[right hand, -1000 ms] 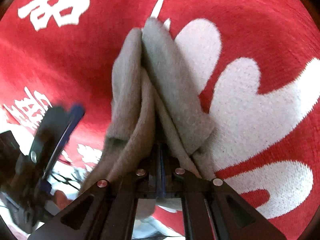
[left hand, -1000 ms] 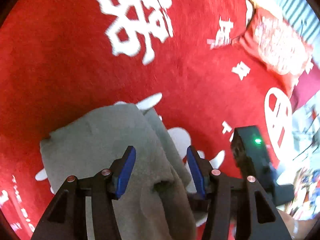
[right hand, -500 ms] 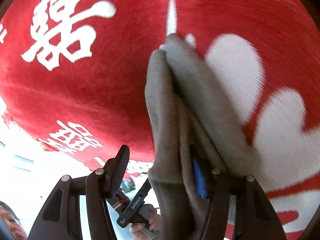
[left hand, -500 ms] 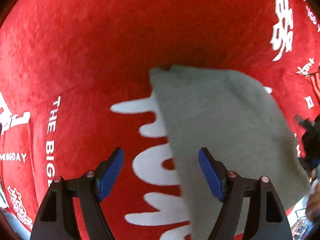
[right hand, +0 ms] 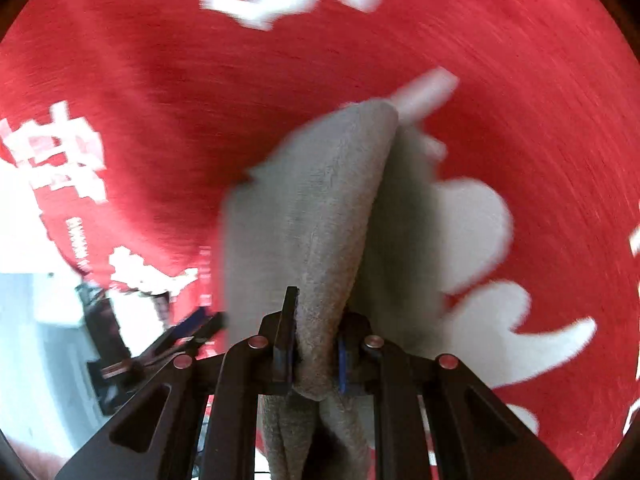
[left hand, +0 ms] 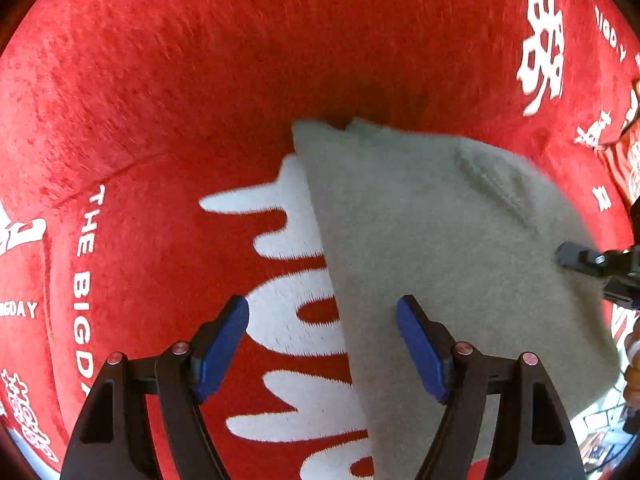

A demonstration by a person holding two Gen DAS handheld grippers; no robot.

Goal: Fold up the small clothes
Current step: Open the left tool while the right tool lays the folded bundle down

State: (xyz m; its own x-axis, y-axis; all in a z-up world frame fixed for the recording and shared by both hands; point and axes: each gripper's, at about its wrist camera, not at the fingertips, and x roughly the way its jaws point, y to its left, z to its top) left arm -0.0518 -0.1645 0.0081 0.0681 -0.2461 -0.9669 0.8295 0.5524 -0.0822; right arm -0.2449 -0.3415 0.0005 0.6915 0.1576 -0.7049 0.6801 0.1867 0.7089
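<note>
While the left gripper (left hand: 323, 344) is hanging over the red printed blanket (left hand: 168, 112) with its blue pads (left hand: 222, 346) standing wide apart and nothing pressed between them, the grey garment (left hand: 432, 248) is lying just ahead of it. In this left wrist view the near straight edge of the cloth is running between the pads, from a corner far up the picture down past the right-hand pad, so the long axis is lying roughly up and down the frame, leaning slightly to the right. The far corner is pointing away from the camera; the cloth's right side is reaching toward a dark tool tip at the frame's right edge, probably the other gripper.

In the right wrist view, the right gripper (right hand: 313, 354) has just been closing, and its jaws are now pinching a bunched fold of the grey garment (right hand: 320, 208). The cloth is rising away from the pads in two layers meeting at a ridge, its long axis pointing straight ahead and tapering to a tip on the red printed blanket (right hand: 520, 92).

To do the fold well, I judge the left gripper should be taking the near edge low, both layers together, while the right is keeping its pinch firm and the cloth taut, so the layers are not sliding apart.
</note>
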